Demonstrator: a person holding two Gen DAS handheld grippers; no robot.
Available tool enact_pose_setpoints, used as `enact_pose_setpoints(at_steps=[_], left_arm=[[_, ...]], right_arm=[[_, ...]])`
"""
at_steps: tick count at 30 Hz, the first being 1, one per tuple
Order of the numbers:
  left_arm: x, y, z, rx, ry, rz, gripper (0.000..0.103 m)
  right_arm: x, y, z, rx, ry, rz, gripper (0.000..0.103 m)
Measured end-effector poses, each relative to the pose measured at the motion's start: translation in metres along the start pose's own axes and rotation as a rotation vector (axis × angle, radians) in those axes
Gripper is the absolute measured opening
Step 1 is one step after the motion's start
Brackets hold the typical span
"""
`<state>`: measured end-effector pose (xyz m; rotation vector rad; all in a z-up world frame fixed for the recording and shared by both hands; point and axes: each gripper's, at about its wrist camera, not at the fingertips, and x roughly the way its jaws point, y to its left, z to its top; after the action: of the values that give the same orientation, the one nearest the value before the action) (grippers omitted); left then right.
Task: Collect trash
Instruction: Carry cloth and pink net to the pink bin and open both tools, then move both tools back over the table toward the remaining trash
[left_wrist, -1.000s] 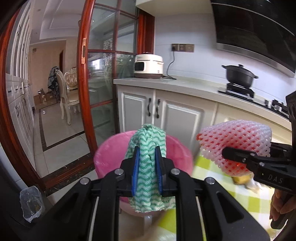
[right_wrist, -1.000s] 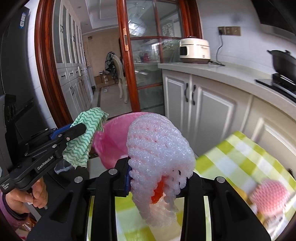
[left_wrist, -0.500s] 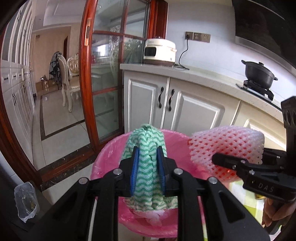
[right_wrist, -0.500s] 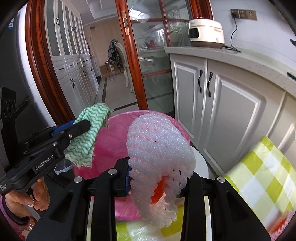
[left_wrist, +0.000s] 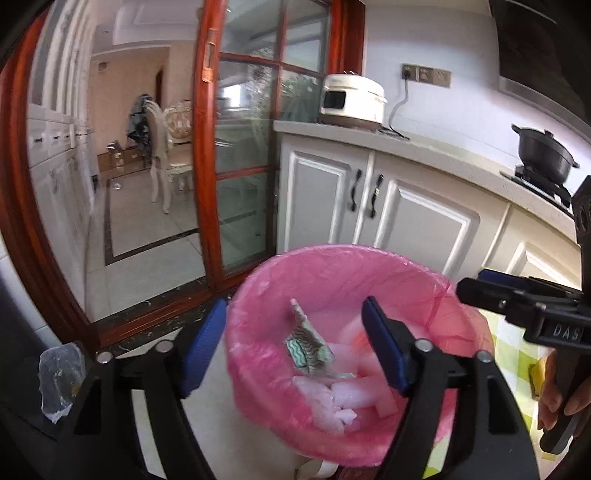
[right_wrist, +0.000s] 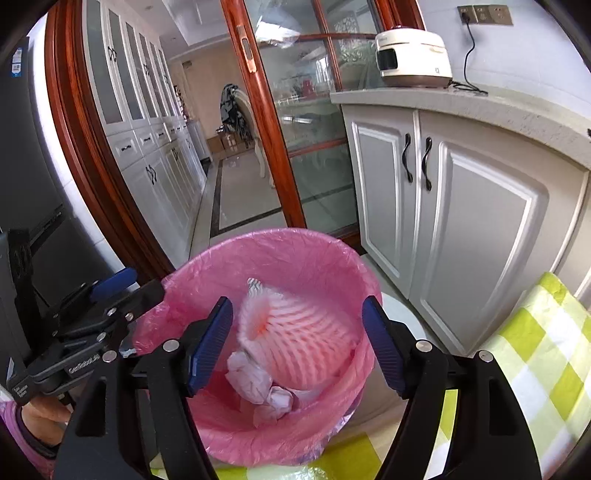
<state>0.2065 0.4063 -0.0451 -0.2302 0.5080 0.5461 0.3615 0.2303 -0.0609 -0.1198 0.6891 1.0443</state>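
A bin lined with a pink bag (left_wrist: 332, 269) (right_wrist: 280, 247) stands right below both grippers. My left gripper (left_wrist: 295, 354) is open and empty above it. The green zigzag cloth (left_wrist: 308, 347) lies inside among white foam pieces (left_wrist: 343, 402). My right gripper (right_wrist: 297, 343) is open and empty above the bin. The pink foam fruit net (right_wrist: 306, 332) lies inside on crumpled white paper (right_wrist: 258, 384). The right gripper's side shows in the left wrist view (left_wrist: 517, 302); the left gripper's side shows in the right wrist view (right_wrist: 92, 317).
A green checked tablecloth (right_wrist: 535, 354) lies to the right. White cabinets (right_wrist: 443, 206) with a cooker (right_wrist: 413, 55) on the counter stand behind. A red-framed glass door (left_wrist: 236, 147) is behind the bin. A black pot (left_wrist: 543, 155) sits on the stove.
Both grippers opened over the bin. The green cloth and the pink foam net dropped from them into the pink bag. Both views tilted down towards the bin.
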Motion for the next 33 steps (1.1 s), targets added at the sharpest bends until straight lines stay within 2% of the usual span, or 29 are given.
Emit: enact_pose_setpoints(at_steps=[8, 12, 15, 22, 27, 33], left_arm=[[-0.059, -0.016, -0.014, 0.004, -0.03, -0.011, 0.085], [-0.091, -0.04, -0.03, 0.027, -0.046, -0.051, 0.091], [-0.109, -0.07, -0.048, 0.053, -0.035, -0.117, 0.096], [-0.126, -0.143, -0.094, 0.117, 0.032, -0.251, 0.098], [-0.129, -0.191, -0.122, 0.164, 0.061, -0.306, 0.098], [-0.13, -0.232, -0.142, 0.197, 0.068, -0.35, 0.098]], right_arm=[[-0.072, 0.002, -0.027, 0.017, -0.072, -0.048, 0.07], [-0.116, -0.004, -0.058, 0.042, -0.095, -0.102, 0.074], [-0.146, -0.012, -0.087, 0.06, -0.094, -0.153, 0.075], [-0.205, -0.033, -0.157, 0.1, -0.08, -0.304, 0.081], [-0.246, -0.063, -0.203, 0.198, -0.08, -0.414, 0.081], [-0.279, -0.093, -0.236, 0.281, -0.094, -0.503, 0.081]])
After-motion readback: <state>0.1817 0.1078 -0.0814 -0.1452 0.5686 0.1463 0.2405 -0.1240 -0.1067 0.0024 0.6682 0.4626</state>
